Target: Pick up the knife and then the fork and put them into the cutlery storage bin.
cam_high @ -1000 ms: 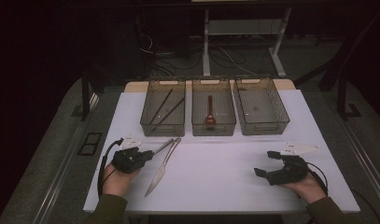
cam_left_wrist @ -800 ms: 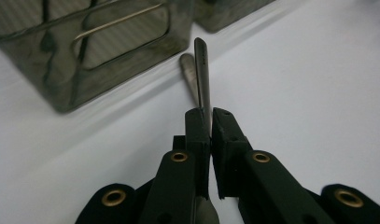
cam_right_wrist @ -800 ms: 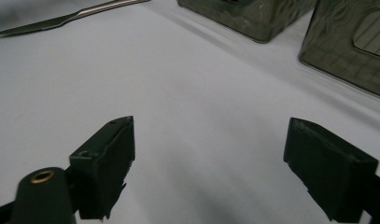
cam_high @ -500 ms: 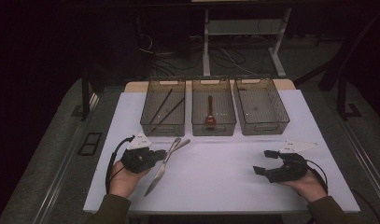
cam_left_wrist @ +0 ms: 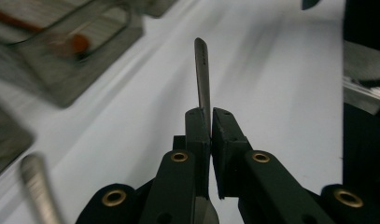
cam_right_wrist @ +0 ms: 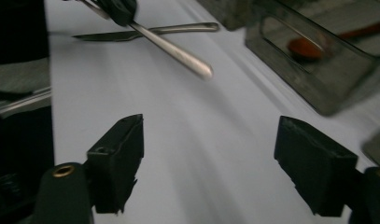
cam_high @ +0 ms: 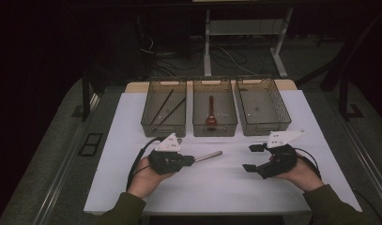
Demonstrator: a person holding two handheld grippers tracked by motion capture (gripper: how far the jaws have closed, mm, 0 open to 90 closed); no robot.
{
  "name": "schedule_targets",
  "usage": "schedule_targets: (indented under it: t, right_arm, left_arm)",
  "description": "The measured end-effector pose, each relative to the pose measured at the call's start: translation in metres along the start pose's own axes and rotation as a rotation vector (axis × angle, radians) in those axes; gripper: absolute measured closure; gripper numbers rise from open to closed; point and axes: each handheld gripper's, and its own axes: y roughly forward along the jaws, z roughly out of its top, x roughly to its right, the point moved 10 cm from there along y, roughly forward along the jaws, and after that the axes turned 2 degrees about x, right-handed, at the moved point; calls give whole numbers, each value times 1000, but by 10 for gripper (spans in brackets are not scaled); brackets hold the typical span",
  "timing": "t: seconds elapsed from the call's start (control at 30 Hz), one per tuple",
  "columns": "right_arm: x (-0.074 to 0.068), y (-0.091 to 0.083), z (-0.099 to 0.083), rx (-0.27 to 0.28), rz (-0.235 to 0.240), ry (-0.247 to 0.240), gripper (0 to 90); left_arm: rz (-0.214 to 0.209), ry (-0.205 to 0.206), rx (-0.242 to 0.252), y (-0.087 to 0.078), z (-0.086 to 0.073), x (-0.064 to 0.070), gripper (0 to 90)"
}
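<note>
Left claw [cam_left_wrist: 210,122] pinching metal utensil handle [cam_left_wrist: 202,70], lifted just in front of middle bin [cam_high: 214,108]. Right claw [cam_right_wrist: 211,163] spread, idle. Advise firm pinch, level carry to bin.

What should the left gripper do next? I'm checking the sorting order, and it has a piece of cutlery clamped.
Probably carry it toward the empty right bin. The left gripper is shut on a metal utensil whose handle pokes out past the jaws, while the left bin holds chopsticks and the middle bin a red spoon. The right gripper waits open.
</note>
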Motion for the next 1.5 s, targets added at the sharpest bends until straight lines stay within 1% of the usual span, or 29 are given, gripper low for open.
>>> schedule_targets:
  t: [0.1,0.2,0.3,0.33,0.37,0.43,0.47,0.57,0.6,0.67,0.77,0.8,0.83,0.87,0.9,0.97,1.07,1.1,1.13,1.17,1.2,1.23,1.27,1.3,1.33,1.37,1.4,1.43,1.5]
  right_arm:
    - [-5,9,9,-25,59,-37,283]
    - [-10,19,15,-51,112,-55,304]
    - [-12,27,18,-80,134,-84,329]
    - [-12,29,19,-83,139,-86,339]
    - [-13,32,19,-88,148,-95,353]
    - [-11,36,18,-108,157,-133,374]
    - [-14,38,17,-121,167,-127,383]
    - [-16,44,12,-172,197,-173,441]
    - [-16,46,10,-188,197,-187,466]
    - [-18,48,5,-219,203,-205,506]
    - [-20,49,1,-250,215,-218,584]
    - [-21,50,0,-255,218,-227,618]
    - [-22,50,-1,-262,227,-233,635]
    - [-23,50,-2,-267,224,-245,661]
    - [-24,50,-3,-273,228,-242,685]
    - [-25,51,-5,-283,227,-256,698]
    - [-27,53,-6,-284,239,-278,726]
    - [-28,52,-6,-290,237,-273,739]
    - [-29,52,-6,-292,245,-280,769]
    - [-30,52,-6,-293,249,-289,795]
    - [-31,52,-7,-296,254,-291,808]
    - [-32,52,-8,-303,262,-291,842]
    - [-33,53,-9,-310,267,-306,852]
    - [-34,54,-11,-321,271,-305,853]
    - [-33,55,-13,-336,272,-315,855]
    - [-32,57,-14,-329,271,-324,857]
    - [-32,58,-15,-334,271,-313,858]
    - [-30,58,-16,-343,270,-315,858]
    - [-29,57,-16,-340,265,-302,858]
  left_arm:
    - [-50,43,-13,12,6,9,851]
    - [-90,72,-17,22,13,16,851]
    - [-113,100,-19,32,20,20,851]
    - [-123,116,-27,35,22,20,851]
    - [-129,119,-19,38,25,22,851]
    - [-153,145,-21,44,30,25,851]
    - [-167,153,-20,46,33,27,851]
    - [-188,196,-29,53,38,30,851]
    - [-193,206,-30,54,40,31,851]
    - [-206,221,-32,56,42,34,851]
    - [-213,227,-33,58,42,37,851]
    - [-214,239,-39,59,42,36,851]
    - [-219,216,-44,59,40,38,851]
    - [-216,229,-48,60,40,38,850]
    - [-217,218,-51,60,39,39,850]
    - [-221,218,-51,61,39,40,851]
    - [-225,223,-50,62,39,41,850]
    - [-226,228,-50,62,39,41,850]
    - [-225,231,-51,62,39,41,850]
    - [-228,233,-49,62,39,41,850]
    - [-230,245,-44,61,40,40,850]
    - [-237,246,-18,60,43,40,856]
    - [-247,236,4,58,46,41,893]
    - [-246,223,13,57,48,41,891]
    - [-238,219,11,56,48,38,889]
    - [-227,205,14,56,47,36,852]
    - [-218,194,14,55,46,33,817]
    - [-216,188,18,54,45,31,800]
    - [-208,158,29,51,45,29,745]
